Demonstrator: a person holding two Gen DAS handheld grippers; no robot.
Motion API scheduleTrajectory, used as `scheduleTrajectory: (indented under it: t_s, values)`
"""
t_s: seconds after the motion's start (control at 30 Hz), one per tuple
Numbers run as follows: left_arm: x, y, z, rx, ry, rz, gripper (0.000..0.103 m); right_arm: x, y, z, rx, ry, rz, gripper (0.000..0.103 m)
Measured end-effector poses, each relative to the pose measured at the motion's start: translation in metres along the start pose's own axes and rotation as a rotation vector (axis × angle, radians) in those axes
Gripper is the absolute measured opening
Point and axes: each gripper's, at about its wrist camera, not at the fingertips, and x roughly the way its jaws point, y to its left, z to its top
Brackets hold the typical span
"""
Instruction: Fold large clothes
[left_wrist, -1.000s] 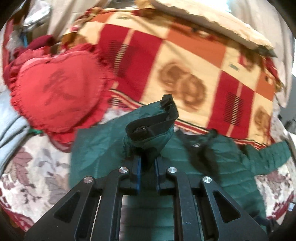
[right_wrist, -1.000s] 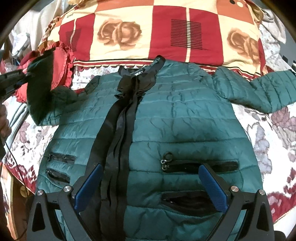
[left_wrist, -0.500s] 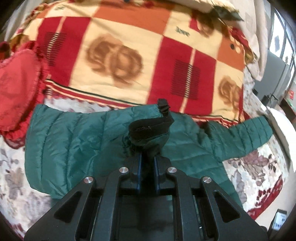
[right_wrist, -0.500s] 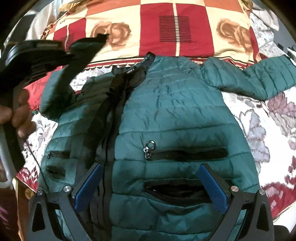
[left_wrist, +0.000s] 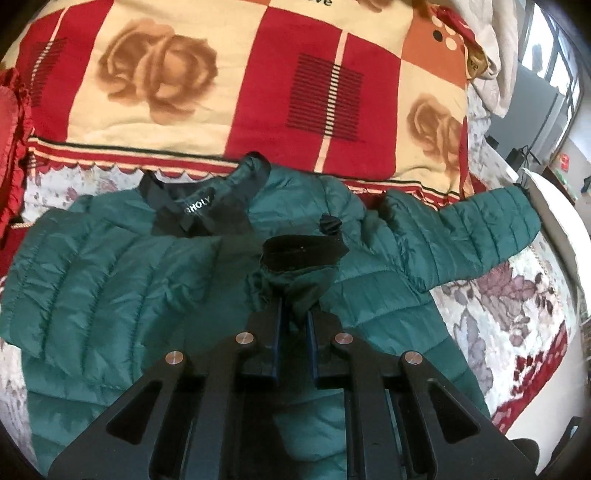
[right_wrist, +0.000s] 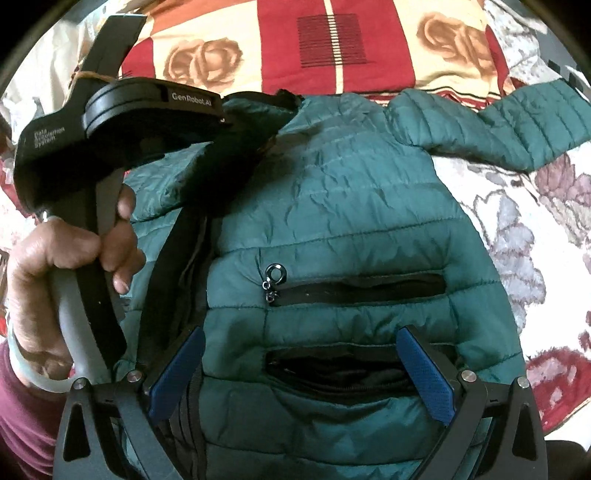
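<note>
Compared with the frame half a second earlier, the left claw (left_wrist: 294, 314) has carried the sleeve cuff (left_wrist: 303, 254) further across the jacket (right_wrist: 332, 229). In the left wrist view the collar label now lies just beyond the cuff, and the red heart cushion (left_wrist: 11, 147) has slipped to the far left edge. In the right wrist view the left claw body (right_wrist: 122, 118) and the hand (right_wrist: 70, 258) gripping its handle now cover the jacket's left shoulder and collar; earlier they sat further to the left. The right claw (right_wrist: 301, 369) has kept its place over the lower front.

Left claw: closed on the black-edged cuff, with green fabric bunched between its fingers. Right claw: jaws spread wide, holding nothing, blue pads (right_wrist: 424, 373) to either side of the lower pocket.

Surroundings: the jacket lies on a bed with a floral sheet (right_wrist: 517, 229). A red, cream and orange rose-patterned blanket (left_wrist: 236, 81) lies beyond the collar. The left claw body blocks the right wrist view of the collar.

Jacket: dark green, quilted, front side up, zip open down the centre with black lining showing. Two black pocket openings cross the right panel; a ring pull (right_wrist: 276, 275) sits at the upper one. The right sleeve (right_wrist: 498, 125) lies stretched out sideways on the sheet.
</note>
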Motion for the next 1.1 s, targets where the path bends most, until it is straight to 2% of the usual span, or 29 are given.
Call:
scheduleTrajectory:
  t_s: [0.2, 0.27, 0.43, 0.53, 0.67, 0.73, 0.87, 1.1]
  values:
    - [0.0, 0.002, -0.002, -0.022, -0.003, -0.028, 0.021, -0.001, 0.001, -0.002, 0.002, 0.005, -0.001, 0.103]
    - [-0.001, 0.001, -0.002, -0.015, 0.006, -0.06, 0.038, -0.001, 0.0, -0.002, 0.003, 0.004, -0.003, 0.103]
    - [-0.02, 0.01, 0.0, -0.054, 0.006, -0.156, 0.069, -0.002, 0.0, 0.001, 0.018, 0.0, 0.004, 0.103]
    - [-0.041, 0.03, 0.002, -0.086, -0.002, -0.185, 0.069, -0.006, 0.003, 0.007, 0.014, -0.01, 0.016, 0.103]
    - [-0.067, 0.066, -0.001, -0.107, -0.027, -0.094, 0.069, -0.008, 0.009, 0.028, -0.001, -0.049, 0.026, 0.103]
    - [-0.079, 0.093, -0.006, -0.124, -0.035, -0.007, 0.069, -0.005, 0.013, 0.042, 0.007, -0.066, 0.052, 0.103]
    - [-0.091, 0.143, -0.017, -0.178, -0.055, 0.109, 0.069, 0.016, 0.021, 0.074, 0.036, -0.047, 0.112, 0.103]
    - [-0.096, 0.201, -0.035, -0.288, -0.048, 0.214, 0.069, 0.066, 0.034, 0.116, 0.155, 0.008, 0.221, 0.103]
